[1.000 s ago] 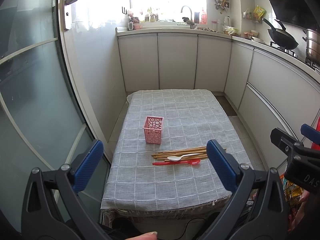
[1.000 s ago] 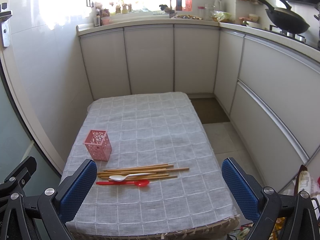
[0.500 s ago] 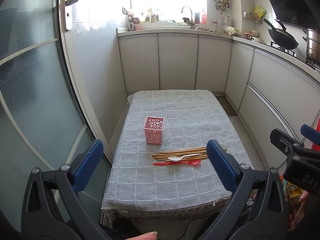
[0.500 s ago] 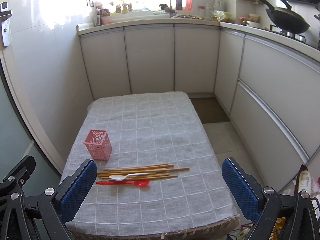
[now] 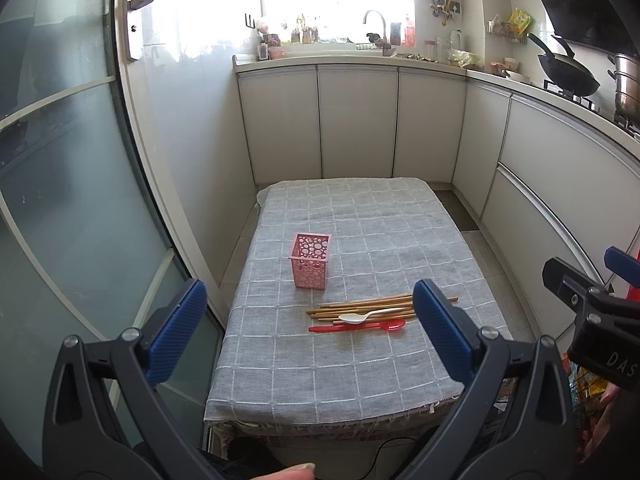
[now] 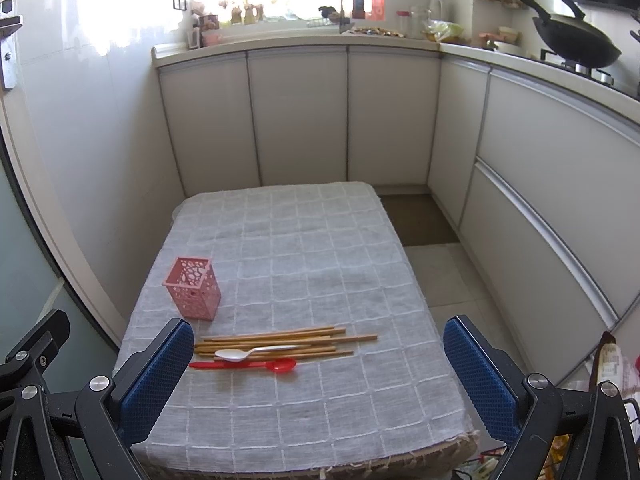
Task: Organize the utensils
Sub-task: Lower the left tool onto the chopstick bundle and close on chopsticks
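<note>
1. Grey checked cloth covers the table (image 6: 304,264) completely, so I cannot tell what the top under it is made of; only a frayed hem and a dark edge show at 6 o'clock in both views.
2. Hard to make out from my feeds: whether the pink holder (image 5: 309,261) has anything inside — its punched walls show nothing clearly. It stands upright at about 10 o'clock from the utensil pile.
3. The wooden chopsticks (image 6: 280,342) lie in a loose flat bundle near the front of the table. In the left wrist view my own right pad covers their right-hand ends; in the right wrist view the left pad hides their left tips.
4. The white spoon (image 6: 256,353) rests across the chopsticks, bowl to 9 o'clock. The red spoon (image 6: 248,365) lies just beside the bundle on the near side, bowl to 3 o'clock.
5. The left gripper (image 5: 308,332) hangs short of the table's front edge, its blue pads spread wide with nothing between them. A fingertip (image 5: 298,470) pokes in at 6 o'clock, the rest cut off.
6. The right gripper (image 6: 320,376) is level at the front edge too — pads wide apart, empty. From the left camera I see only its black side at 3 o'clock.
</note>
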